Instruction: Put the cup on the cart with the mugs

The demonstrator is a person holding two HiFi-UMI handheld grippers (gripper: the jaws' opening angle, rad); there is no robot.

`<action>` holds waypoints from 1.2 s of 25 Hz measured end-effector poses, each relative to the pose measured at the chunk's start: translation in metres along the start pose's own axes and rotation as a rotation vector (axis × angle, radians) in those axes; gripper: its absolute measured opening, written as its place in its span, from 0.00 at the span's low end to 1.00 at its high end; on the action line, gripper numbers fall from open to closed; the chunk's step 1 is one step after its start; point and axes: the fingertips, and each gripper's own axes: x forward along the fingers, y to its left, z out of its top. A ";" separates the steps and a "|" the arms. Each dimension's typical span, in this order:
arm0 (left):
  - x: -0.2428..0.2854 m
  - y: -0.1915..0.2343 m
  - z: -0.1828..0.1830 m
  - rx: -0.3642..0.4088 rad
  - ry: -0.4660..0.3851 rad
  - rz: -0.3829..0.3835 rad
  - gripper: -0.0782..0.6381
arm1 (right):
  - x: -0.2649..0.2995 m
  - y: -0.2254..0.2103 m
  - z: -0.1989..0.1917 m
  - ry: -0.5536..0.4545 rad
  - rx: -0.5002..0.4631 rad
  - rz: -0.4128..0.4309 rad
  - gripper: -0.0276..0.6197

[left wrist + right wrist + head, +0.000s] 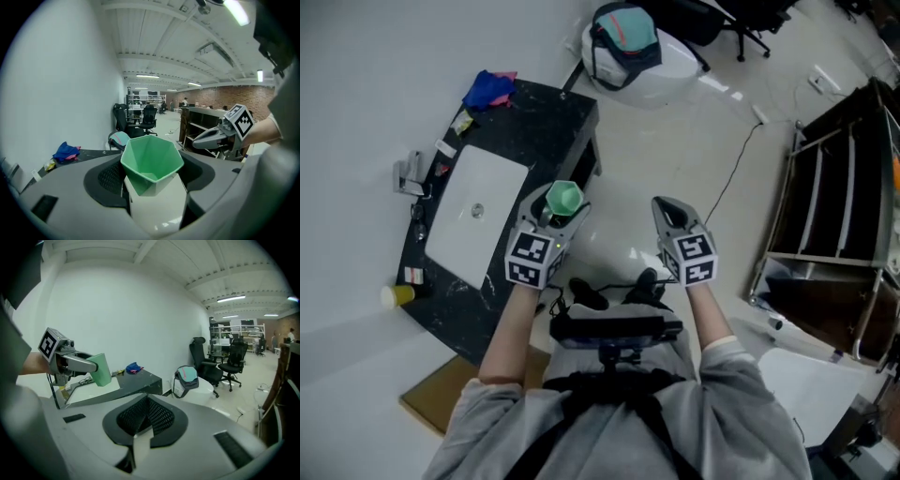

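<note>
A green faceted cup [565,197] sits upright between the jaws of my left gripper [555,217], which is shut on it and held in the air in front of the person. In the left gripper view the cup [152,159] fills the gap between the pads, mouth up. My right gripper [667,208] hovers beside it to the right, jaws together with nothing between them [143,439]. A dark shelved cart [834,225] stands at the far right on the floor, and no mugs show on it.
A black desk [544,112] at the left carries a white laptop [478,211], a blue cloth [490,89] and a small yellow cup [397,295]. A white round stand with a bag [628,42] is ahead. A cable [736,169] runs over the floor.
</note>
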 end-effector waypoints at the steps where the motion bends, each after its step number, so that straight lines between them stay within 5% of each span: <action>1: 0.013 -0.013 0.007 0.014 0.000 -0.021 0.58 | -0.010 -0.016 -0.001 -0.007 0.008 -0.015 0.05; 12: 0.150 -0.175 0.099 0.134 -0.015 -0.295 0.58 | -0.120 -0.180 -0.017 -0.076 0.123 -0.228 0.05; 30: 0.334 -0.412 0.209 0.445 0.001 -0.926 0.58 | -0.255 -0.386 -0.042 -0.131 0.360 -0.722 0.05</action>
